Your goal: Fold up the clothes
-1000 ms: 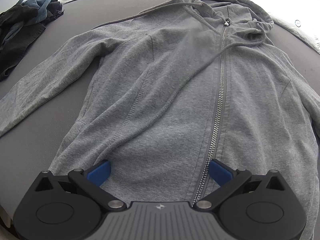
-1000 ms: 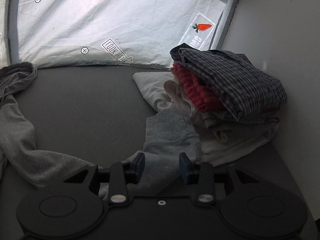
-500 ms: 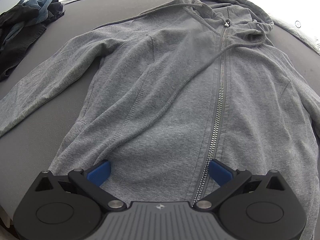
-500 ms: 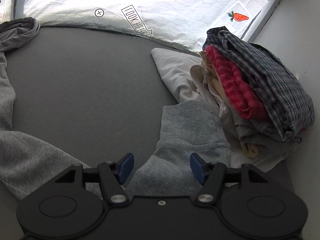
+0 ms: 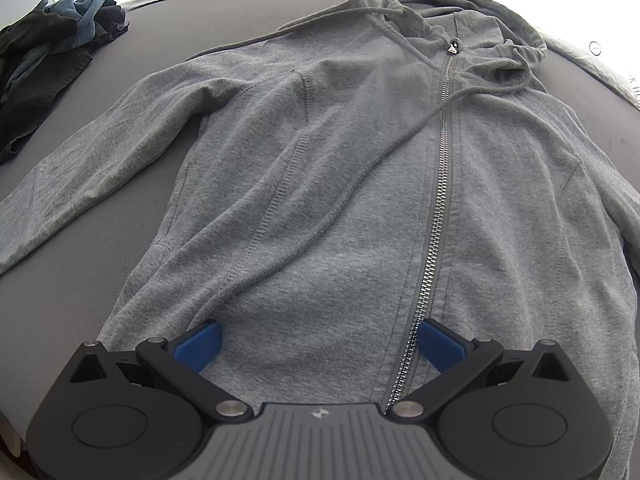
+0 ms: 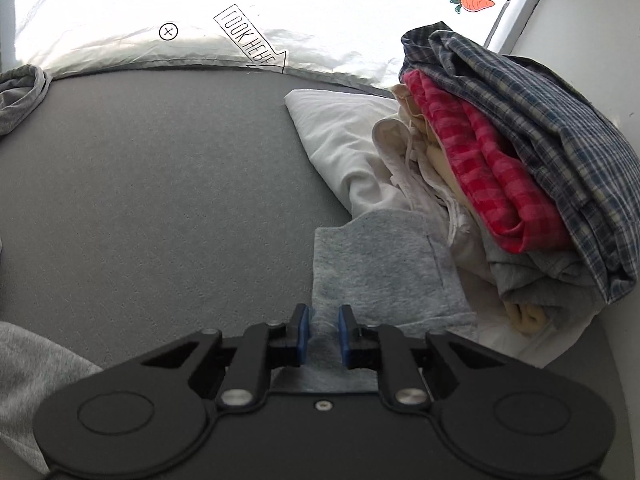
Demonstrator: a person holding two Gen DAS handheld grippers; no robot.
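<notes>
A grey zip-up hoodie (image 5: 340, 184) lies flat, front up, on the grey table, its hood at the far end. My left gripper (image 5: 320, 344) hovers over the hem with its blue fingers (image 5: 198, 345) spread wide, the zipper (image 5: 438, 200) running just inside the right one. It holds nothing. In the right wrist view the hoodie's sleeve cuff (image 6: 380, 264) lies beside a stack of clothes. My right gripper (image 6: 323, 334) has its jaws closing on the sleeve just behind the cuff, and grey fabric is bunched between the pads.
A stack of folded clothes (image 6: 500, 168), plaid on top and red check under it, sits at the right against a white wall. Dark garments (image 5: 48, 64) are heaped at the far left. A white printed sheet (image 6: 200, 20) borders the grey table (image 6: 160, 184) at the back.
My right gripper came forward and down onto the sleeve, opened wider on the way, then narrowed onto the fabric. The left gripper and the hoodie body stayed still.
</notes>
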